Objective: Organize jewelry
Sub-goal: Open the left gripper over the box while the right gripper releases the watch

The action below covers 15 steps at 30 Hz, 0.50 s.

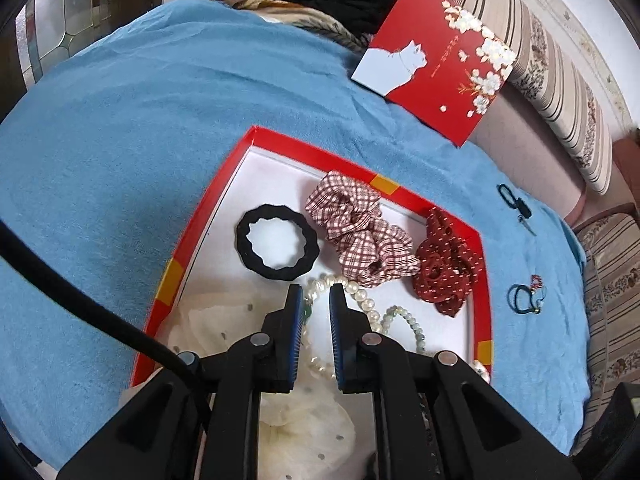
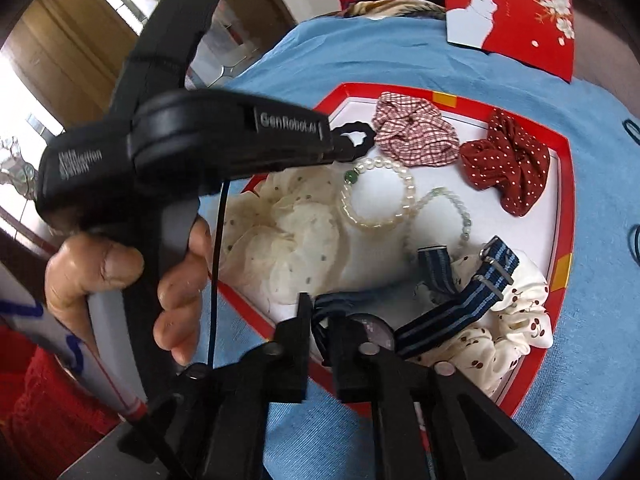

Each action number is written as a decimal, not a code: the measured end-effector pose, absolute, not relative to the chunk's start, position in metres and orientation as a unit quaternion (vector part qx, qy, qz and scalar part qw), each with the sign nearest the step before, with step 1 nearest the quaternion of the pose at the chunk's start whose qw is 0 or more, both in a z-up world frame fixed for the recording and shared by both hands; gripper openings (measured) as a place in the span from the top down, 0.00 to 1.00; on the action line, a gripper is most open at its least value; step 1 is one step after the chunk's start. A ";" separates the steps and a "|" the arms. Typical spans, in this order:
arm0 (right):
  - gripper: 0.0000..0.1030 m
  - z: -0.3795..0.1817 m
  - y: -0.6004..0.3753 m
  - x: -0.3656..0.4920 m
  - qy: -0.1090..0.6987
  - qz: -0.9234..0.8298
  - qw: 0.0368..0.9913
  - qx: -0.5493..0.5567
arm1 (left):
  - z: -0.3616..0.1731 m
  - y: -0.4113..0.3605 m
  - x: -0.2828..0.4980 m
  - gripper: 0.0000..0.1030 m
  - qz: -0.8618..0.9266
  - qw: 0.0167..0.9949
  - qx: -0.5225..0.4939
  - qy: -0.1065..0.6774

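Right, my left hand-held gripper (image 1: 315, 289) hovers over the red-rimmed shallow box with a white floor (image 1: 208, 200) on the blue terry cloth (image 1: 120, 120), jaws a narrow gap apart, gripping nothing; white pearl bead bracelet (image 1: 362, 300) lies below. My right hand-held gripper (image 2: 323, 307) sits at the box's near edge, slightly open, pads straddling the navy-striped fabric watch strap (image 2: 452, 308), grip uncertain. Scrunchies sit inside.

Red-rimmed tray (image 1: 192, 240) on blue blanket (image 1: 120, 120): black hair tie (image 1: 276, 244), pink-checked scrunchie (image 1: 360, 232), white-dotted red scrunchie (image 1: 444, 264), cherry-print cream scrunchie (image 2: 508, 320), blue-striped watch strap (image 2: 456, 304).
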State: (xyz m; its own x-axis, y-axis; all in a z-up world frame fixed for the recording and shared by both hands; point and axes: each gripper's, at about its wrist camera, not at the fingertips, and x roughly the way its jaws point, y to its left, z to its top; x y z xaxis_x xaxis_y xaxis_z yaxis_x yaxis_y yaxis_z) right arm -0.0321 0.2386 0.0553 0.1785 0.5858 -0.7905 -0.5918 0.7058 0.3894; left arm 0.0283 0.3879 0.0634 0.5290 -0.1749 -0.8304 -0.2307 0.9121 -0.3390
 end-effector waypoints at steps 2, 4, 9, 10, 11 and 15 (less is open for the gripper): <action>0.69 0.059 0.239 -0.035 0.509 0.381 0.772 -0.009 | 0.070 0.389 0.024 0.83 0.018 0.851 -0.210 0.481; 0.64 0.064 0.236 -0.039 0.504 0.382 0.775 -0.010 | 0.077 0.389 0.019 0.78 0.022 0.855 -0.208 0.475; 0.64 0.083 0.218 -0.047 0.492 0.373 0.786 -0.013 | 0.100 0.387 0.002 0.75 0.032 0.862 -0.204 0.463; 0.63 0.087 0.214 -0.049 0.488 0.369 0.791 -0.016 | 0.107 0.385 -0.004 0.74 0.035 0.866 -0.197 0.459; 0.62 0.091 0.208 -0.051 0.485 0.367 0.794 -0.018 | 0.113 0.383 -0.008 0.71 0.037 0.869 -0.191 0.456; 0.54 0.107 0.167 -0.066 0.465 0.342 0.816 -0.034 | 0.138 0.367 -0.035 0.60 0.049 0.882 -0.156 0.441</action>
